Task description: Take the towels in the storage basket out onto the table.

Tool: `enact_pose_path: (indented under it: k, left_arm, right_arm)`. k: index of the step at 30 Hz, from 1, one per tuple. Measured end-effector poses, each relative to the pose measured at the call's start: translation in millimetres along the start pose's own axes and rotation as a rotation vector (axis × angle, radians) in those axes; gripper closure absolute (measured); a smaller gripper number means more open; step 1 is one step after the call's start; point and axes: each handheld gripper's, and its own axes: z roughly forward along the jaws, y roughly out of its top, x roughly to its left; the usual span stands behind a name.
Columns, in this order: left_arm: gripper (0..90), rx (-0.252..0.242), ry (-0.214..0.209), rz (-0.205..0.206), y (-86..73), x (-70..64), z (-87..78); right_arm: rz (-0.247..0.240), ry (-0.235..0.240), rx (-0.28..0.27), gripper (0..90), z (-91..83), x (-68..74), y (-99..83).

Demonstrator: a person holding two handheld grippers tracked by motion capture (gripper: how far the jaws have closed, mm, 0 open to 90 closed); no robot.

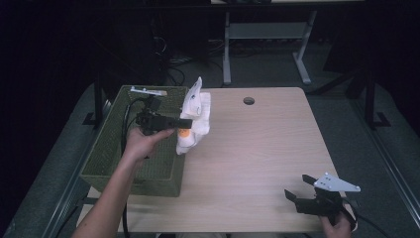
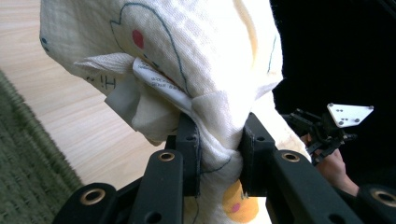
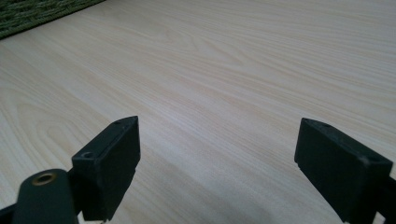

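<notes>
A white cloth [image 1: 194, 118] with printed cartoon figures and an orange spot hangs above the table's left part, beside the green basket [image 1: 114, 148]. My left gripper [image 1: 184, 124] is shut on the cloth [image 2: 187, 70], which bunches between the black jaws; a sewn label shows on it. At the table's front right corner my right gripper [image 1: 299, 187] is held low by a hand, and it shows again as the right gripper [image 3: 217, 168] with its jaws wide open over bare wood. Far off in the left gripper view stands that same right gripper [image 2: 327, 128].
The woven green basket [image 2: 23, 177] stands along the table's left edge. The light wooden table [image 1: 262, 148] has a round cable hole [image 1: 248, 100] near its far edge. Desk legs and cables sit on the dark floor beyond.
</notes>
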Motion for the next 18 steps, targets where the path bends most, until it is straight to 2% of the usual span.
enact_pose_path:
  k: [13,18]
  left_arm:
    - [73.0,0.019,-0.027,0.014,3.0,-8.8,20.6]
    - [72.9,0.025,-0.021,0.020,3.6,-11.3,27.0]
  right_arm:
    - [-0.005,-0.001,0.000,13.9,-0.1,0.1,0.1]
    - [-0.006,0.003,0.000,13.9,-0.4,0.4,0.2]
